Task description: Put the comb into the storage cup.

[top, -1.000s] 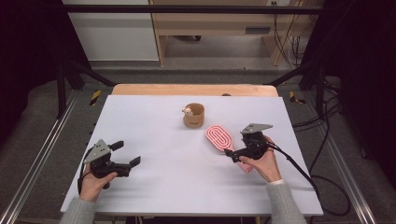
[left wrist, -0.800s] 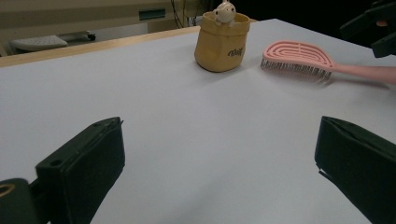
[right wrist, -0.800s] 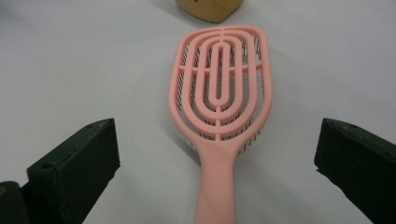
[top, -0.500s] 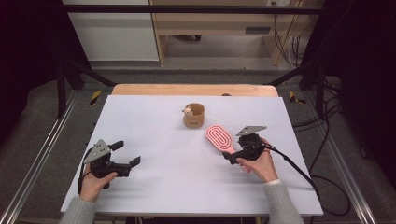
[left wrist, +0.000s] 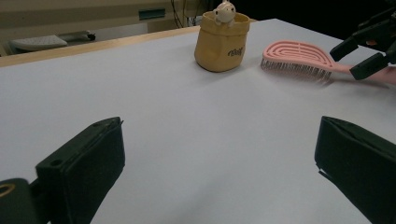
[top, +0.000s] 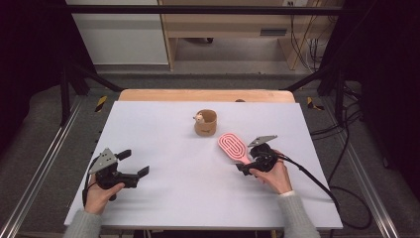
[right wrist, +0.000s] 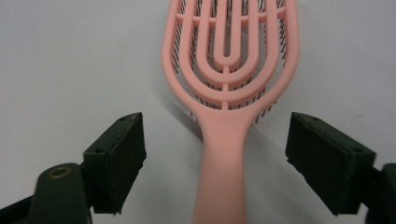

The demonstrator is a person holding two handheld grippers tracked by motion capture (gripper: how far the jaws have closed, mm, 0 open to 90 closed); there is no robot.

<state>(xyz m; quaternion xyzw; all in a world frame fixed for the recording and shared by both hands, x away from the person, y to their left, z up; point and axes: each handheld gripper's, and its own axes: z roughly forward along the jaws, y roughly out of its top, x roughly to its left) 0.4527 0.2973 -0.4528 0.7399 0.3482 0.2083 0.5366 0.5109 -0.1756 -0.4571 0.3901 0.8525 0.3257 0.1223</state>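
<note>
A pink vented hairbrush [top: 233, 147] lies bristles down on the white table [top: 173, 139], right of centre. Its handle [right wrist: 219, 177] runs between the jaws of my right gripper [top: 245, 164], which have just been closing; gaps remain on both sides and the pads [right wrist: 123, 158] do not touch it. The brush [left wrist: 299, 56] and that gripper [left wrist: 364, 56] also show far off in the left gripper view. A small tan pouch [top: 205, 122] with a toy animal [left wrist: 224, 11] peeking out stands behind the brush. My left gripper [top: 134, 163] rests open at the table's front left, nothing between its pads [left wrist: 88, 168].
A wooden strip [top: 205, 95] borders the table's far edge. A black cable [top: 317, 183] trails from the right gripper off the table's right side. Metal rails [top: 34, 173] flank the table on the floor.
My right gripper has crept forward along the brush handle, toward the brush head. The left gripper has stayed where it was.
</note>
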